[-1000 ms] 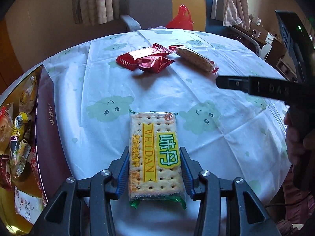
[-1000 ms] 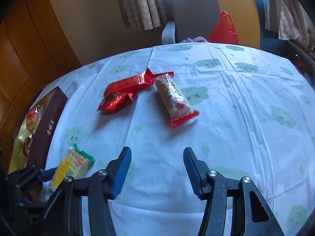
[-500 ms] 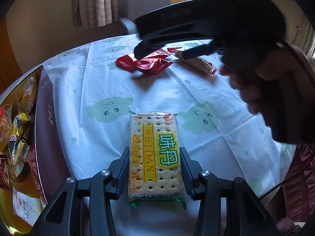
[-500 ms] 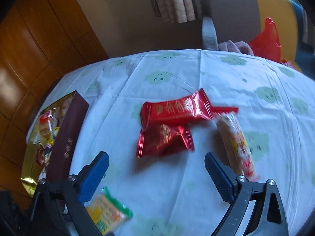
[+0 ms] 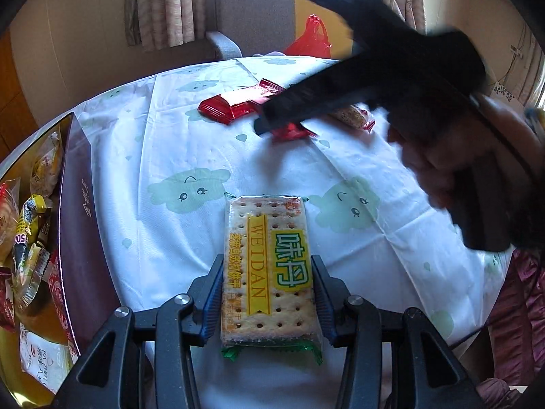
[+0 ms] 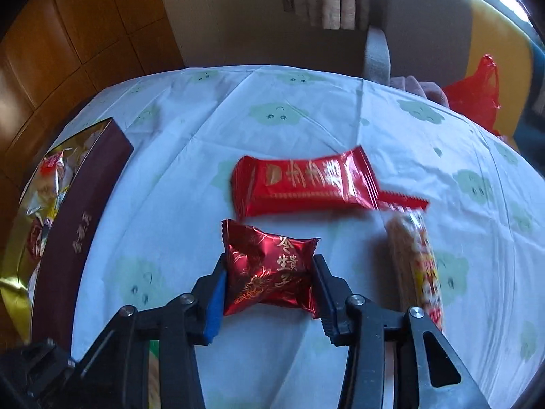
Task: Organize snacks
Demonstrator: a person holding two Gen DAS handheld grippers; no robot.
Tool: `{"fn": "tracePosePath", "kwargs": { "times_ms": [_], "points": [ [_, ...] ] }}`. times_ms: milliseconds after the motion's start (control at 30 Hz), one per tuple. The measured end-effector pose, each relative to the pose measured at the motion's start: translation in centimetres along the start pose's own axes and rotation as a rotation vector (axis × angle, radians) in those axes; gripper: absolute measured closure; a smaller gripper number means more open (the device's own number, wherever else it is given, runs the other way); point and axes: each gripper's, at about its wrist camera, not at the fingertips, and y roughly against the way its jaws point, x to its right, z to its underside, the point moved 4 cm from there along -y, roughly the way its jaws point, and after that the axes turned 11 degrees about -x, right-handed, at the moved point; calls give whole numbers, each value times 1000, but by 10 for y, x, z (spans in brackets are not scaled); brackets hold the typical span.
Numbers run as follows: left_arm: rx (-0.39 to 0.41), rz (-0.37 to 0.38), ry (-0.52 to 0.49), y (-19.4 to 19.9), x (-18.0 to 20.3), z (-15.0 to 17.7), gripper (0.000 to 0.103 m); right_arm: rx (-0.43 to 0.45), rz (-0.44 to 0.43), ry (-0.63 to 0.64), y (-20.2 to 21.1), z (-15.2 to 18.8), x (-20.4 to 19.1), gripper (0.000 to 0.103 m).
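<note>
My left gripper (image 5: 268, 289) is shut on a WEIDAN cracker packet (image 5: 267, 266), held low over the table. My right gripper (image 6: 269, 281) has both fingers against the sides of a small red foil candy bag (image 6: 270, 272) that lies on the tablecloth. A long red snack bar (image 6: 305, 180) lies just beyond it, and a red-ended cracker stick pack (image 6: 414, 262) lies to its right. The maroon snack box (image 5: 73, 225) stands at the left, with several wrapped snacks inside; it also shows in the right wrist view (image 6: 80, 225).
The round table has a white cloth with green cloud faces (image 5: 190, 191). A grey and yellow armchair (image 5: 252, 13) with a red plastic bag (image 5: 310, 39) stands behind the table. The right hand and its gripper body (image 5: 391, 78) cross over the far snacks.
My right gripper moved forward to the small red candy bag and closed its fingers onto it. My left gripper kept still with the cracker packet.
</note>
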Motion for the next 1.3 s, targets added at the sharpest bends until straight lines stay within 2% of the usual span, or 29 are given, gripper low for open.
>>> {"fn": "tracePosePath", "kwargs": {
  "times_ms": [167, 367, 533, 667, 733, 800, 867, 1167, 1233, 1267, 1300],
  "points": [
    [2, 1, 7, 1, 0, 0, 56, 30, -1, -23, 17, 38, 5, 57],
    [-3, -18, 4, 2, 1, -2, 56, 94, 44, -52, 28, 76, 5, 57],
    [-13, -23, 11, 10, 1, -2, 56, 159, 58, -116, 31, 87, 11, 57],
    [26, -37, 11, 30, 1, -4, 56, 185, 78, -140, 29, 87, 14, 59],
    [49, -54, 16, 42, 0, -5, 56, 196, 88, -152, 28, 87, 17, 62],
    [63, -67, 26, 52, -2, -7, 56, 186, 107, -178, 24, 88, 23, 84],
    [77, -73, 32, 60, -4, -8, 56, 201, 75, -220, 24, 90, 33, 87],
    [93, -88, 43, 70, -6, -9, 56, 189, 2, -249, 28, 94, 40, 84],
    [92, -85, 44, 69, -8, -8, 56, 189, -24, -268, 30, 97, 41, 80],
    [91, -85, 46, 69, -8, -8, 56, 190, -36, -274, 31, 98, 42, 73],
    [91, -85, 47, 69, -8, -7, 56, 190, -48, -277, 32, 98, 41, 63]
  ]
}}
